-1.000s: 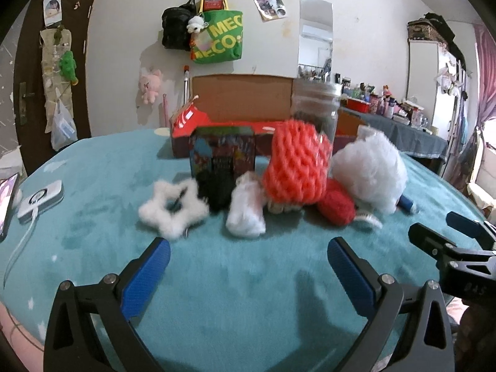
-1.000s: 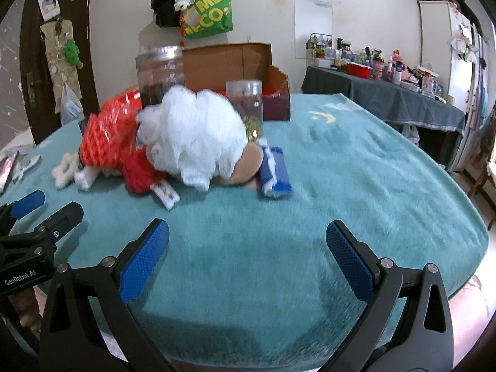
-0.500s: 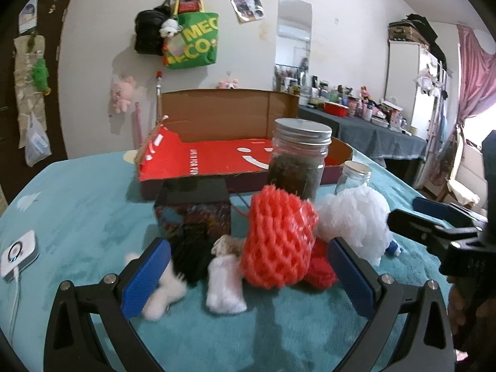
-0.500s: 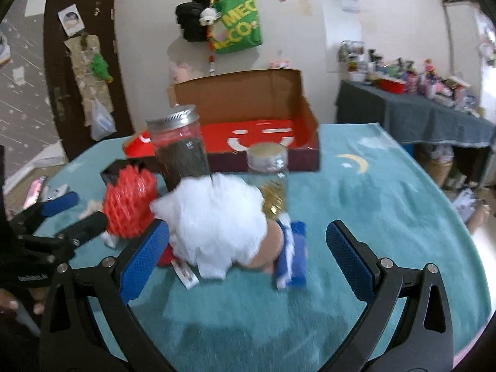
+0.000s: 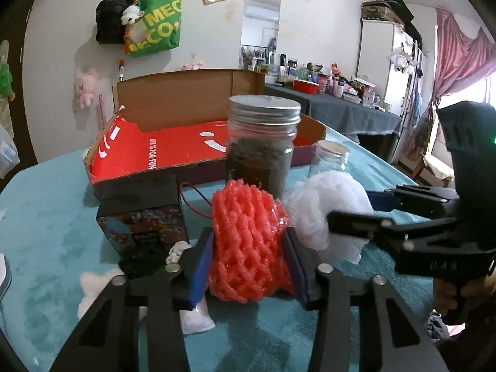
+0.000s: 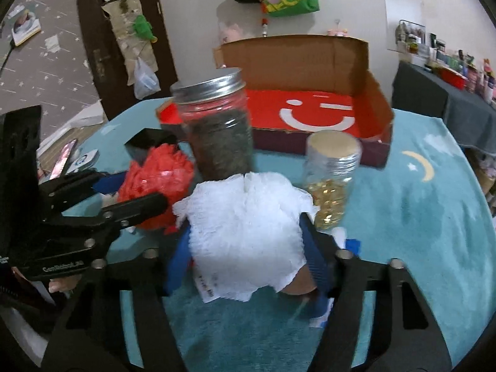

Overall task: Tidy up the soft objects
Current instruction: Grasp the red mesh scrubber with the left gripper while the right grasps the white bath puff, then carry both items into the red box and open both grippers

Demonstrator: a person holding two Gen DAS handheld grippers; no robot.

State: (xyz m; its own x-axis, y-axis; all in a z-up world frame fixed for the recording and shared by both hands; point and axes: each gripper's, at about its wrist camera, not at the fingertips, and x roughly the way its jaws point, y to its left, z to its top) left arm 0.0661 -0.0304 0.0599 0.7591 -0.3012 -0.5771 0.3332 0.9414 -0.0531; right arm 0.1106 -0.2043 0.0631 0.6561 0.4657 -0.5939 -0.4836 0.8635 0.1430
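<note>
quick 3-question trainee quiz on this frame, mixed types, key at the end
1. True or false: the left gripper is shut on the orange foam net.
2. The right gripper grips which thing? A) small jar B) white mesh puff C) black box
3. Fill in: the tall jar with the metal lid stands in front of the open ____ box.

Key: 1 true; 2 B, the white mesh puff; 3 cardboard.

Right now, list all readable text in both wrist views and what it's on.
"LIFE IS FOR FUN", first letters partly cut: red box liner.
"MEC" / "ECO:", partly hidden: green tote bag.
"GenRobot.AI", blurred: left gripper body.
Dark patterned box label, white mesh puff tag, wall posters: unreadable.
</note>
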